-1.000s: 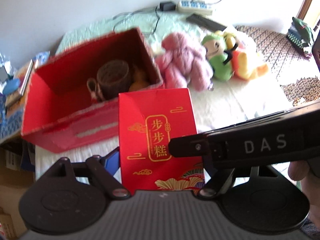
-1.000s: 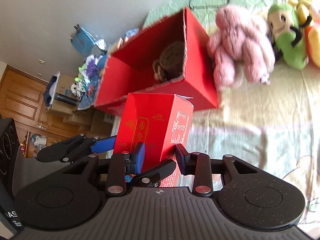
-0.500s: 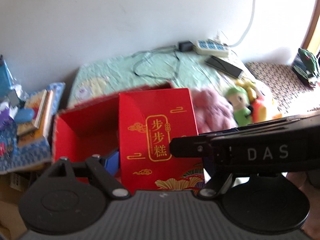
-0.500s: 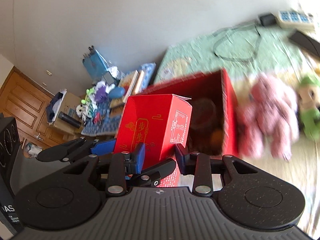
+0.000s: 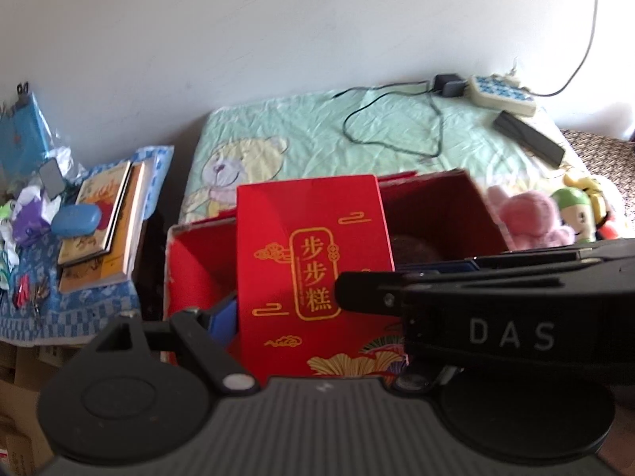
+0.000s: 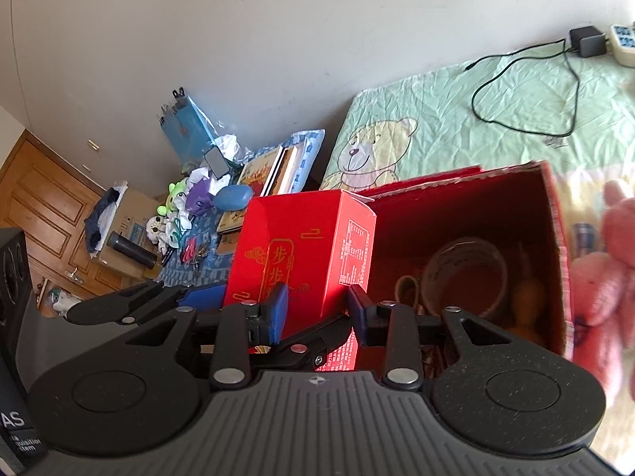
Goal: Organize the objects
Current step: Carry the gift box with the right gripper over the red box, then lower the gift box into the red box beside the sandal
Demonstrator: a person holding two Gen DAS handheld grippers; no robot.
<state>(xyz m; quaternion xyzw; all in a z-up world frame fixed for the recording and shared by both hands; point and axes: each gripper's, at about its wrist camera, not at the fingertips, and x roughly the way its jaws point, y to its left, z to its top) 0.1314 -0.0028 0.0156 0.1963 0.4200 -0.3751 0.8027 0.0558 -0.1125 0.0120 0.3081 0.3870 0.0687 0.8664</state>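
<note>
1. Left wrist view: a white wall backs a bed with a green bear-print sheet; a charger cable and power strip lie near the wall. The left gripper clamps the red carton across its wide printed face, holding it upright over the open red storage box, likely to lower it in. The right gripper's body crosses the frame on the right.
2. Right wrist view: a cluttered side table with books stands by the bed. The right gripper pinches the carton's corner, its blue pads closed on 2 adjacent faces to steady it.
3. The storage box holds a woven cup and something orange, too dim to identify. A pink plush lies just outside it.
</note>
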